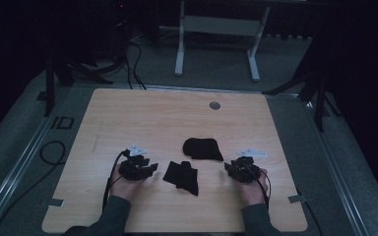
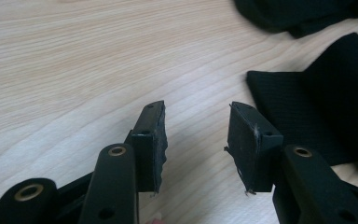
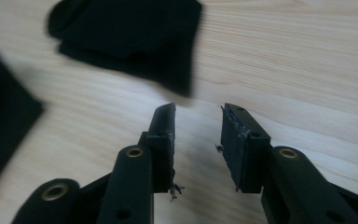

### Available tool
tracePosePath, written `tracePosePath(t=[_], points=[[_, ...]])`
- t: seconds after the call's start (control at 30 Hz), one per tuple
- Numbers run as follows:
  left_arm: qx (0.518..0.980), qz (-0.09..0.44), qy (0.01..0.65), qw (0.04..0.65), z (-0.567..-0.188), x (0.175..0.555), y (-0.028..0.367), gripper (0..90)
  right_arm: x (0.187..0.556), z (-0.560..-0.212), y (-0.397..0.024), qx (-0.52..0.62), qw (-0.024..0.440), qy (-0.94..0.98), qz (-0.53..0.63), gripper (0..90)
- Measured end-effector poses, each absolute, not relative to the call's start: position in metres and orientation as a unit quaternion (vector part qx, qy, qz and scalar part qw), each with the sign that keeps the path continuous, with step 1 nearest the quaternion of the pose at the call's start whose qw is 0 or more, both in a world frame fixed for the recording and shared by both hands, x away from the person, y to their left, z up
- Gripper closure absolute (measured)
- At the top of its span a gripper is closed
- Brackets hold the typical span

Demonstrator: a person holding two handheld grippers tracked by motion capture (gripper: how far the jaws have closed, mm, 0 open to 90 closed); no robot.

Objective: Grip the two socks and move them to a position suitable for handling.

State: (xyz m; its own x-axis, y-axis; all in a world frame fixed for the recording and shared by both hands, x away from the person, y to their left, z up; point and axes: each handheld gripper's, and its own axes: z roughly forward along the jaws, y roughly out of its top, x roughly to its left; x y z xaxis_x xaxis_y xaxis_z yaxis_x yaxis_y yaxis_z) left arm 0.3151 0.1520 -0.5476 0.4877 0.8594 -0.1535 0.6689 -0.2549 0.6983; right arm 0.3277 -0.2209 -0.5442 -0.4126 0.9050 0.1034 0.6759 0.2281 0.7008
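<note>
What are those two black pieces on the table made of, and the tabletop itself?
Both black pieces look like soft, matte knit fabric: they lie limp and folded, and the left gripper view shows fine ribbing on the nearer one. They may be socks, but I can't be sure. The tabletop looks like pale wood-grain laminate with a smooth, slightly glossy finish; solid wood can't be ruled out.

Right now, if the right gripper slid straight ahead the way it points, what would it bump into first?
Probably the farther black folded cloth piece: it lies just beyond the open right gripper, slightly left of its line. Only bare wooden table lies between them.
</note>
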Motion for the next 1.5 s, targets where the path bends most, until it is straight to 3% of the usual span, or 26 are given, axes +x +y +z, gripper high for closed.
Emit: tracePosePath(t=[0.13, 0.37, 0.6, 0.9, 1.3, 1.4, 1.5], points=[[0.783, 0.119, 0.482, 0.374, -0.547, 0.314, 0.147, 57.3, 0.321, -0.536, -0.200, 0.477, 0.135, 0.786, 0.370, 73.9], [0.790, 0.114, 0.467, 0.380, -0.546, 0.309, 0.137, 59.5, 0.312, -0.529, -0.167, 0.430, 0.109, 0.806, 0.391, 74.5], [0.807, 0.125, 0.421, 0.395, -0.542, 0.298, 0.116, 72.6, 0.309, -0.532, -0.141, 0.402, 0.094, 0.826, 0.383, 74.6], [0.833, 0.121, 0.389, 0.374, -0.548, 0.293, 0.097, 78.4, 0.310, -0.533, -0.122, 0.390, 0.083, 0.831, 0.388, 68.3], [0.842, 0.122, 0.392, 0.349, -0.554, 0.295, 0.095, 81.3, 0.316, -0.552, -0.105, 0.394, 0.052, 0.837, 0.376, 60.7], [0.841, 0.122, 0.394, 0.350, -0.554, 0.294, 0.095, 81.7, 0.314, -0.554, -0.100, 0.389, 0.067, 0.840, 0.371, 62.7], [0.841, 0.123, 0.395, 0.349, -0.555, 0.294, 0.094, 82.0, 0.313, -0.556, -0.098, 0.385, 0.077, 0.841, 0.372, 72.6]])
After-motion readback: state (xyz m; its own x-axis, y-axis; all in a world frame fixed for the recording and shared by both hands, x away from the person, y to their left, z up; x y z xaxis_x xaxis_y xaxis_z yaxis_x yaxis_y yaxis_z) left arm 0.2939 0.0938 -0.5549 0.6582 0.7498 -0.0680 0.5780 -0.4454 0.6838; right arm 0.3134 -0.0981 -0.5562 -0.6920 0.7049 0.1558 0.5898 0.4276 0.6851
